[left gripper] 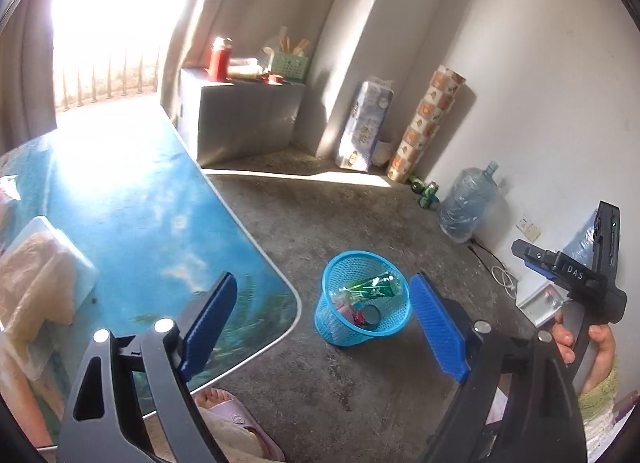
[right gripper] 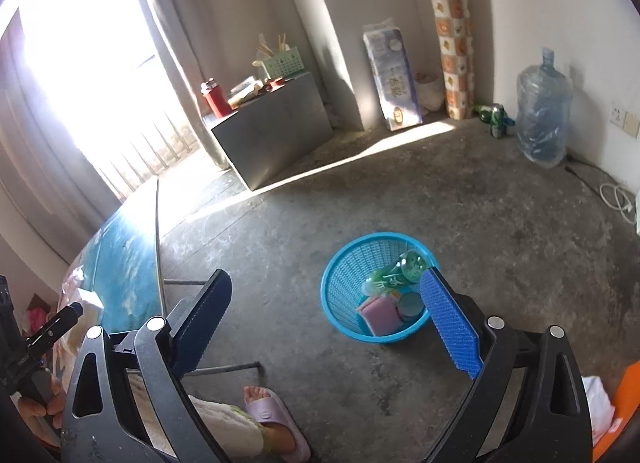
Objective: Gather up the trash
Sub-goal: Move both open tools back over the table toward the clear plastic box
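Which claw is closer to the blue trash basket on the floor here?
Right, probably. The right claw hangs open above the blue basket, a finger overlapping its rim in view; the left claw, also open, sits farther back by the table corner.

Big water jug [right gripper: 542,111] sits by the wall with a couple of green cans [right gripper: 496,119] next to it, a patterned roll [right gripper: 452,43] and a pack of tissue rolls [right gripper: 394,79] leaning in the corner, a grey cabinet [right gripper: 272,131] with a red flask [right gripper: 214,99] and a green basket [right gripper: 284,65] on top, a blue tabletop [left gripper: 132,203] by the bright window
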Demonstrator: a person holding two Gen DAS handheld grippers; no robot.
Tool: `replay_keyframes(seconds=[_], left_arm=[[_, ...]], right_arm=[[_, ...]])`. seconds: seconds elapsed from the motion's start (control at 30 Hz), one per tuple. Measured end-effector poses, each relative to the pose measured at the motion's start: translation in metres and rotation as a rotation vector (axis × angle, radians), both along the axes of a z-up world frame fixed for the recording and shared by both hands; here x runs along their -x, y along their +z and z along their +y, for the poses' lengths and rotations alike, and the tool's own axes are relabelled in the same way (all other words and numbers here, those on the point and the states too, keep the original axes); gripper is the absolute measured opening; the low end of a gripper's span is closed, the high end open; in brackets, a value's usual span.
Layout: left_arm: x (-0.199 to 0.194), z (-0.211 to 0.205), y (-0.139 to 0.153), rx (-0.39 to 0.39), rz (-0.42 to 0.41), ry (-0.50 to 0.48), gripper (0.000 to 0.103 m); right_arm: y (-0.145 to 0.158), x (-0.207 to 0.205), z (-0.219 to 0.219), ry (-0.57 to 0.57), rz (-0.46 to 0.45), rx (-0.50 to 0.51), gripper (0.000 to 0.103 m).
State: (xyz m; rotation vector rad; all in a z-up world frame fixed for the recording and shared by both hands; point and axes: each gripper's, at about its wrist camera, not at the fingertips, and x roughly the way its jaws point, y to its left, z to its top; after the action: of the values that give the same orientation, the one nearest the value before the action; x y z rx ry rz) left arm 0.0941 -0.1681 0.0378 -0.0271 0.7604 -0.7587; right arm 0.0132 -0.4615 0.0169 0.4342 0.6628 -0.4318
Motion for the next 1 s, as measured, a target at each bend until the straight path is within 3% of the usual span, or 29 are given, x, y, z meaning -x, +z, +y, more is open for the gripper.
replay_keyframes(seconds=[0.17, 0.43, 0.6, 0.73, 1.0], left_arm=[[0.017, 0.080, 0.005, -0.002, -0.081, 0.155, 0.096], [0.037, 0.195, -0.015, -0.006, -0.029, 0.369, 0.097], [0.041, 0.238, -0.025, 0.006, -0.016, 0.444, 0.097], [0.031, 0.258, -0.036, 0.069, 0.018, 0.457, 0.097], [-0.009, 0.279, -0.054, 0.302, 0.147, 0.396, 0.097]], right_arm=[[0.010, -0.043, 0.067, 0.136, 0.017, 0.084, 0.095], [0.005, -0.106, 0.190, 0.344, 0.059, 0.209, 0.095], [0.009, -0.128, 0.244, 0.501, 0.066, 0.236, 0.095], [0.008, -0.143, 0.263, 0.624, 0.100, 0.175, 0.095], [0.001, -0.178, 0.273, 0.712, 0.132, -0.123, 0.095]])
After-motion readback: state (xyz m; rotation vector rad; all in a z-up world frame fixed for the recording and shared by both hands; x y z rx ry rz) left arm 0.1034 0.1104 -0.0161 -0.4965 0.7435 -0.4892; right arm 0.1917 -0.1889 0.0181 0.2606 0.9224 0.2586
